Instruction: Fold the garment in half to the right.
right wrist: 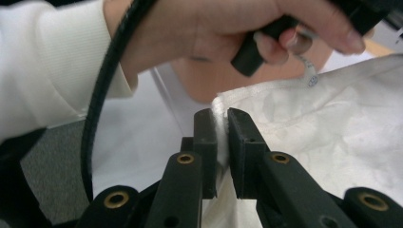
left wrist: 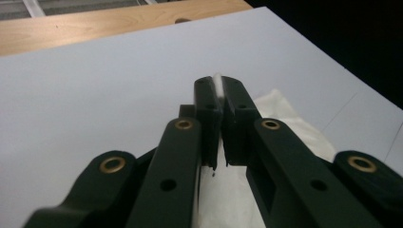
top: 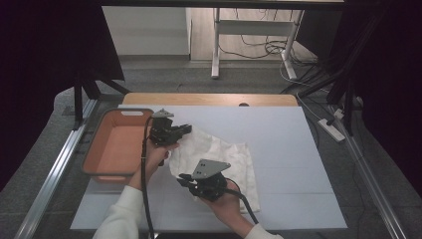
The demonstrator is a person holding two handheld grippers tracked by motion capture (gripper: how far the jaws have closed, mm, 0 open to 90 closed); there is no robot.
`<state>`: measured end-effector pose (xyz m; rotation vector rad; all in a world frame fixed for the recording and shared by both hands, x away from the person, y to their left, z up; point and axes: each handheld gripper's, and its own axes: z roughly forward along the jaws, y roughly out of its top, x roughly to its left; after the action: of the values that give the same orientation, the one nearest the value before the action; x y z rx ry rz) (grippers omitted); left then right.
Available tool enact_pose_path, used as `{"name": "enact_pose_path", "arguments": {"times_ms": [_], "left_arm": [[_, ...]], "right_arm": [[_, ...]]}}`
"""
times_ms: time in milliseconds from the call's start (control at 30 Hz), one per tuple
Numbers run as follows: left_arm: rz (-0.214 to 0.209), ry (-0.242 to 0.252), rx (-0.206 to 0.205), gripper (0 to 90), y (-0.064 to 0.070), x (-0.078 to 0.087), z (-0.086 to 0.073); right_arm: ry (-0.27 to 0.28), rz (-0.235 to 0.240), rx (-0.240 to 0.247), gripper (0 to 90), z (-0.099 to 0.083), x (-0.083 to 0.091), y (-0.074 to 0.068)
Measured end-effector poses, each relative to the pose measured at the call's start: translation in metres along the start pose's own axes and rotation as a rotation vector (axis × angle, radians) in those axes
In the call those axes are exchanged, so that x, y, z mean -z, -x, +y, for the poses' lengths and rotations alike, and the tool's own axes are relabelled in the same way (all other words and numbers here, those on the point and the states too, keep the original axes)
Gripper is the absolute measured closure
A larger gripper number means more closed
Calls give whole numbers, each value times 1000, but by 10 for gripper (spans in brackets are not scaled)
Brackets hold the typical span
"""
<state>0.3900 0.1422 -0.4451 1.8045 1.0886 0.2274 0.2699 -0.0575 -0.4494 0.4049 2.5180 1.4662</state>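
On the white table [top: 288, 149], our left gripper [top: 185, 130] and right gripper [top: 182, 178] each pinch an edge of the white cloth [top: 224, 159], its long axis running from upper left toward us.

White cloth [top: 219, 159], crumpled and creased, sprawls over the middle of the table [top: 298, 149], a little toward its left edge. Its far-left corner is lifted and pinched in the left hand-held gripper [top: 185, 130]; its near-left edge is bunched and pinched in the right hand-held gripper [top: 183, 178].
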Motion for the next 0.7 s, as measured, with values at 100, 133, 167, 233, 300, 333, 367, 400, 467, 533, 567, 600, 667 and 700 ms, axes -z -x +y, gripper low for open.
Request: {"name": "enact_pose_path", "arguments": {"times_ms": [100, 133, 167, 233, 300, 333, 367, 400, 467, 533, 567, 600, 667, 700], "left_arm": [[4, 0, 9, 854, -2, 2, -1], [5, -1, 13, 854, -3, 2, -1], [5, -4, 15, 854, -4, 2, -2], [7, -9, 17, 854, -4, 1, -3], [8, -15, 16, 854, -4, -1, -3], [8, -19, 14, 854, -4, -2, -3], [10, -24, 14, 853, -4, -3, -4], [11, -27, 14, 853, -4, -4, -4], [12, -34, 18, 853, -5, -6, -5], [14, -37, 22, 853, -6, -8, -6], [13, -39, 24, 853, -6, -8, -6], [11, -41, 25, 853, -6, -9, -6], [12, -44, 25, 853, -6, -10, -6], [11, -47, 23, 852, -5, -11, -6]], "right_arm": [[11, -2, 6, 822, 3, 3, 0], [7, -2, 4, 822, 2, 3, 1], [5, -2, 5, 822, 2, 2, 1], [0, -4, 5, 822, 1, 2, 1], [-7, -6, 4, 822, -1, 2, 2], [-9, -8, 2, 822, -2, 2, 2], [-11, -10, -1, 822, -3, 2, 3], [-16, -11, -3, 822, -4, 3, 3], [-21, -13, -10, 822, -6, 3, 4], [-28, -15, -22, 821, -10, 4, 6], [-31, -14, -27, 821, -11, 5, 6], [-37, -16, -30, 822, -13, 5, 6], [-45, -22, -29, 822, -15, 6, 7], [-47, -23, -32, 822, -16, 7, 7]]}}
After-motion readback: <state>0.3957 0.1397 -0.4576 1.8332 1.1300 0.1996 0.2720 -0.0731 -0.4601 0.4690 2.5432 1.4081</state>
